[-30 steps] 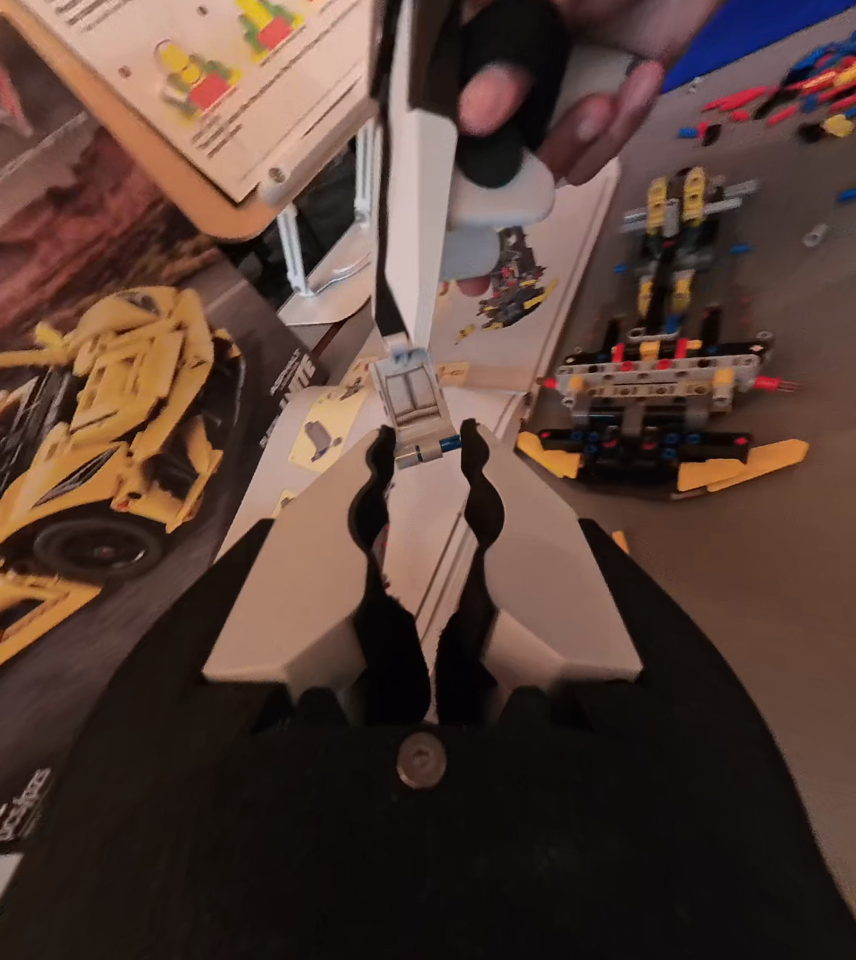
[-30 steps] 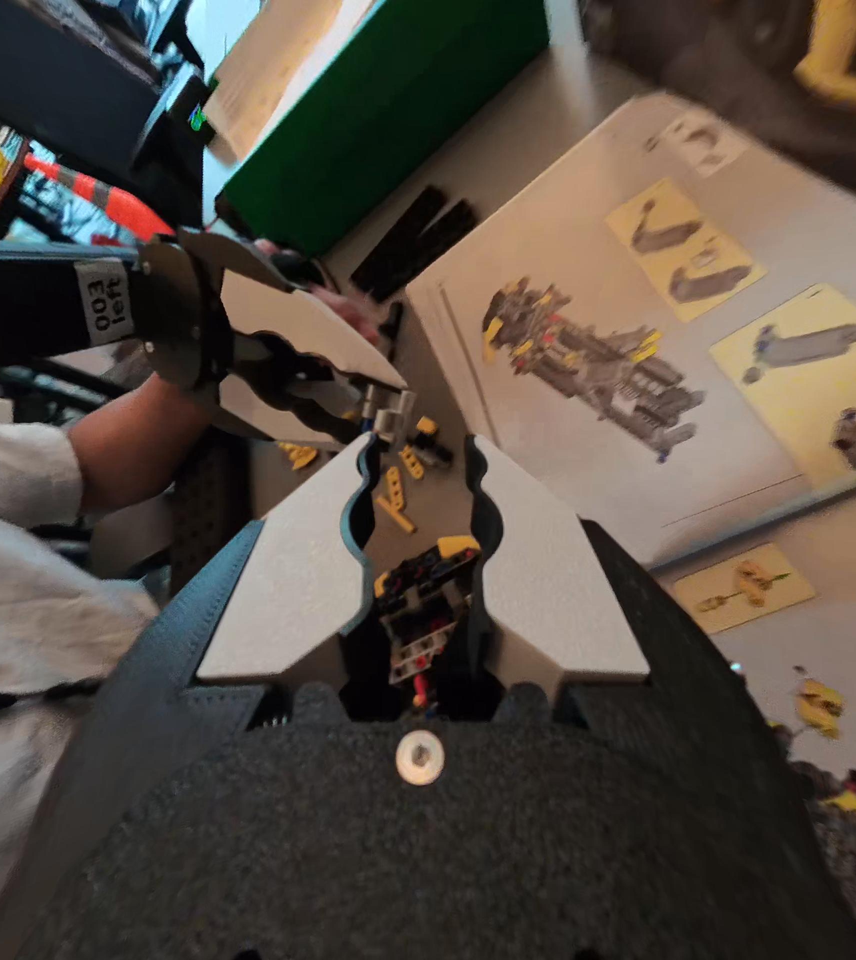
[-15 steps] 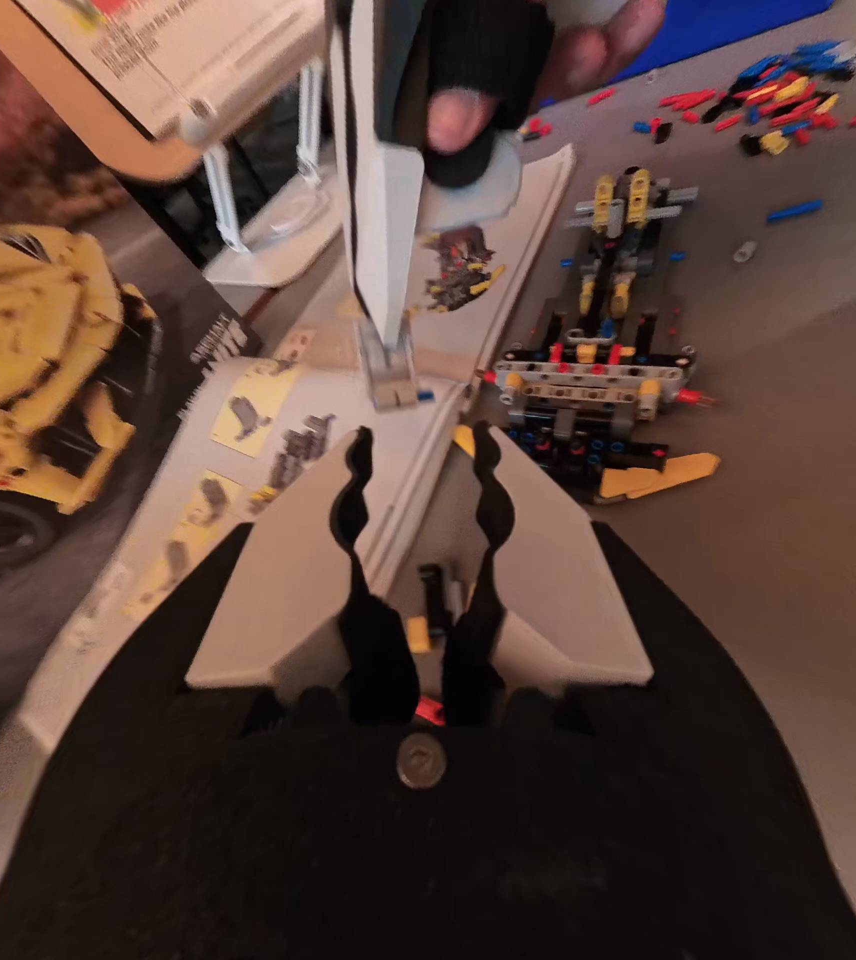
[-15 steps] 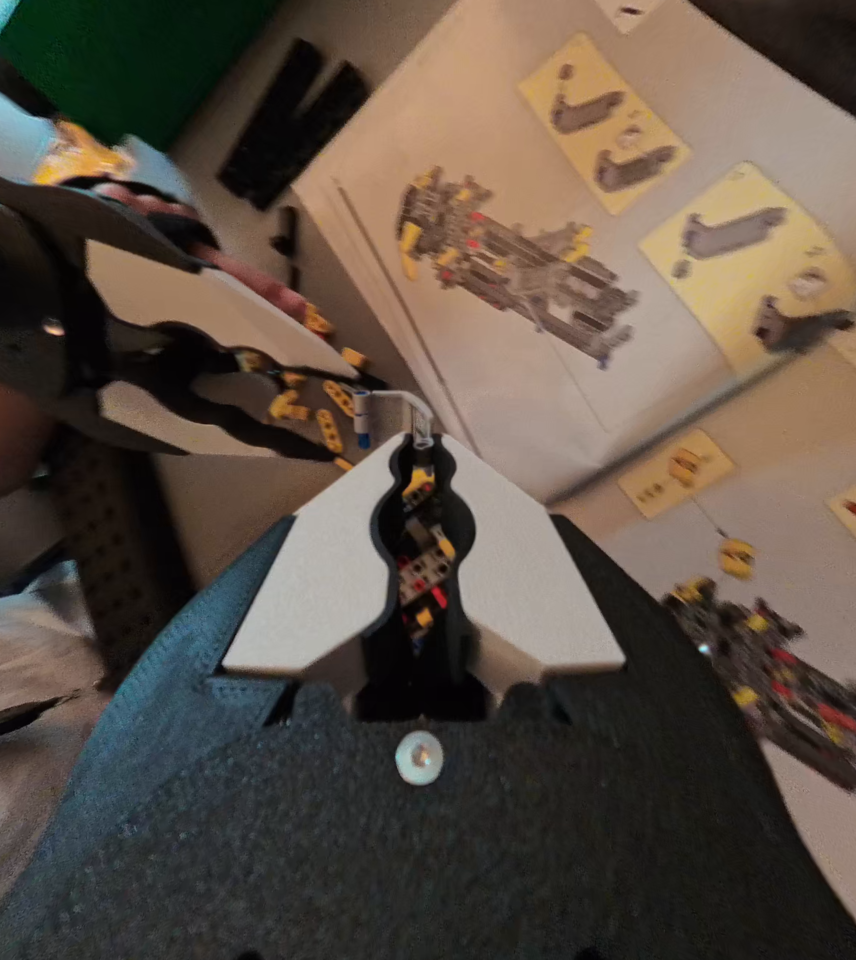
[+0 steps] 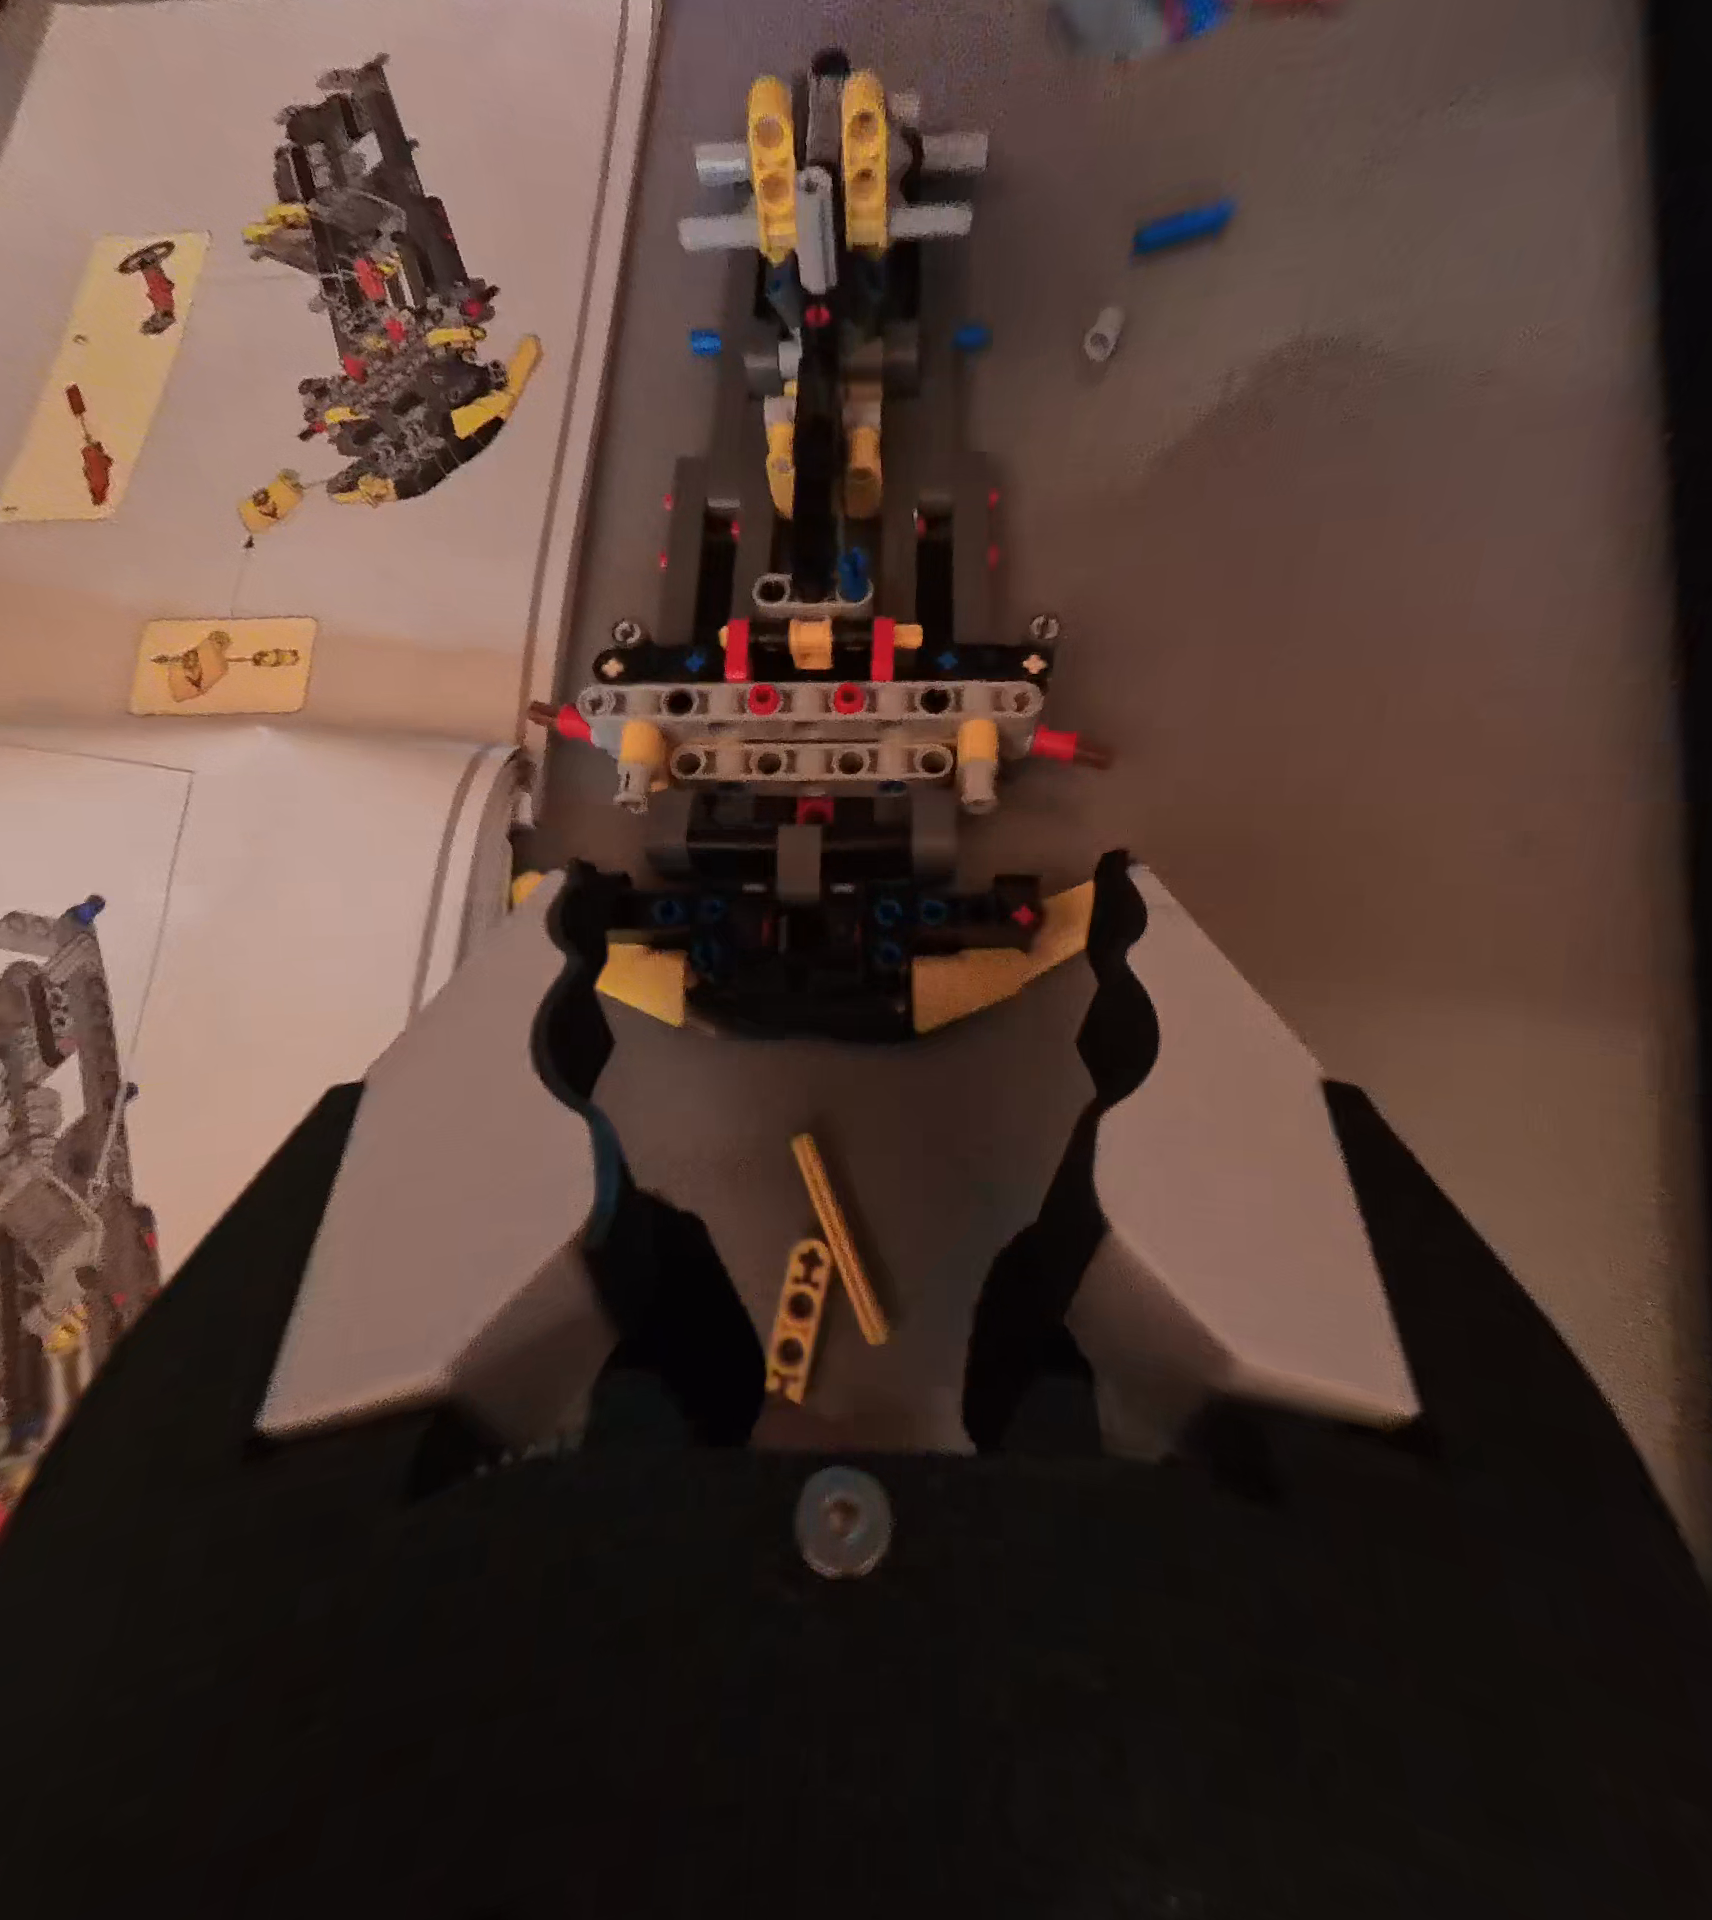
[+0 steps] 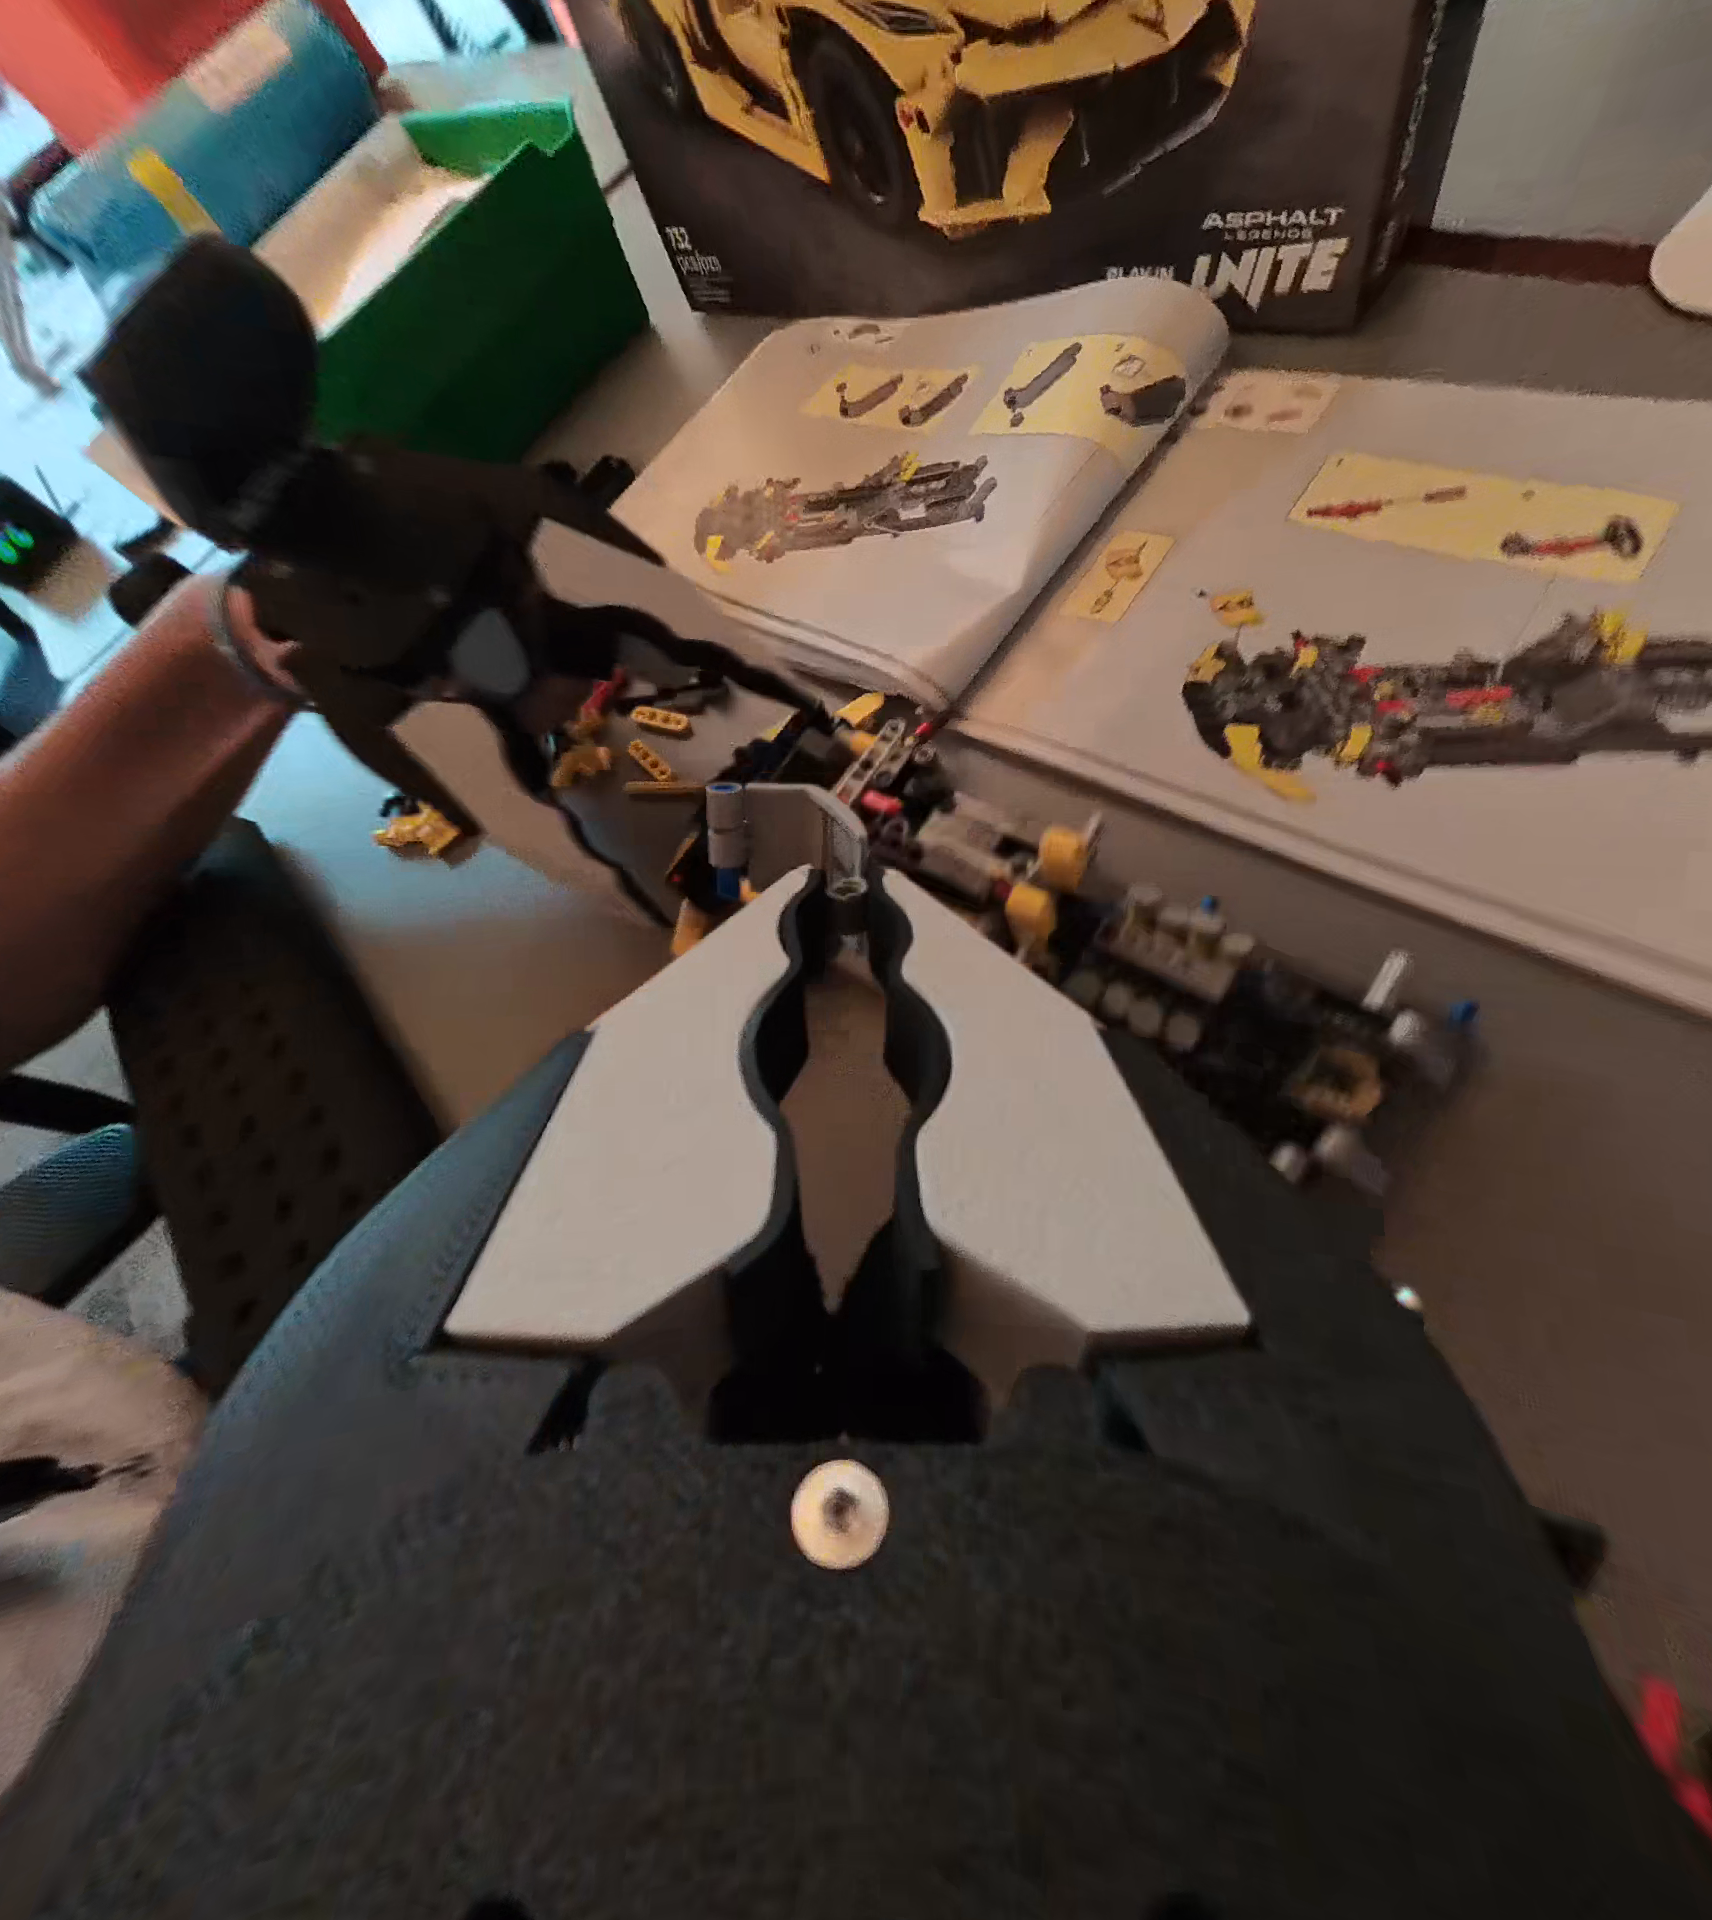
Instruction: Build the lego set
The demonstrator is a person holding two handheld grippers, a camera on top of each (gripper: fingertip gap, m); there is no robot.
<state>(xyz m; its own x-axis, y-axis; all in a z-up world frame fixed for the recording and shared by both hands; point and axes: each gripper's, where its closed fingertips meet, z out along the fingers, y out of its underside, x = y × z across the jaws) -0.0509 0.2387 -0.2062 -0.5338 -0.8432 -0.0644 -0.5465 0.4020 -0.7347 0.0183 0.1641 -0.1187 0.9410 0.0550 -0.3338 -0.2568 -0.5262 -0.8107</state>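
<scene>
- Between my left tongs [image 5: 847, 940], which stand wide and hold nothing, sits the near end of the lego chassis [image 5: 821, 665]; I judge that I am framing it to brace it for the next fit.
- From that view the chassis lies flat on the counter [image 5: 1351, 623], its long axis running straight away from me: black nose with yellow wedges nearest, yellow-and-grey axle end farthest.
- On the left, touching or just beside the chassis, the instruction booklet [image 5: 239, 436] lies open, presumably so I can check the step against the printed model.
- Near me, between the finger bases, two loose yellow pieces [image 5: 826, 1288] lie on the counter, one a short holed beam, the other a thin rod.
- At the right tongs [image 6: 844, 902] the tips are nearly closed, pinching a small grey angled piece [image 6: 810, 826] with a blue-tipped pin on its left end; it hangs above the counter just short of the chassis [image 6: 1091, 914].
- Holding it by one leg leaves the pin end free, I judge, for pressing into the frame.
- Far behind stands the set's box [image 6: 1039, 145].
</scene>
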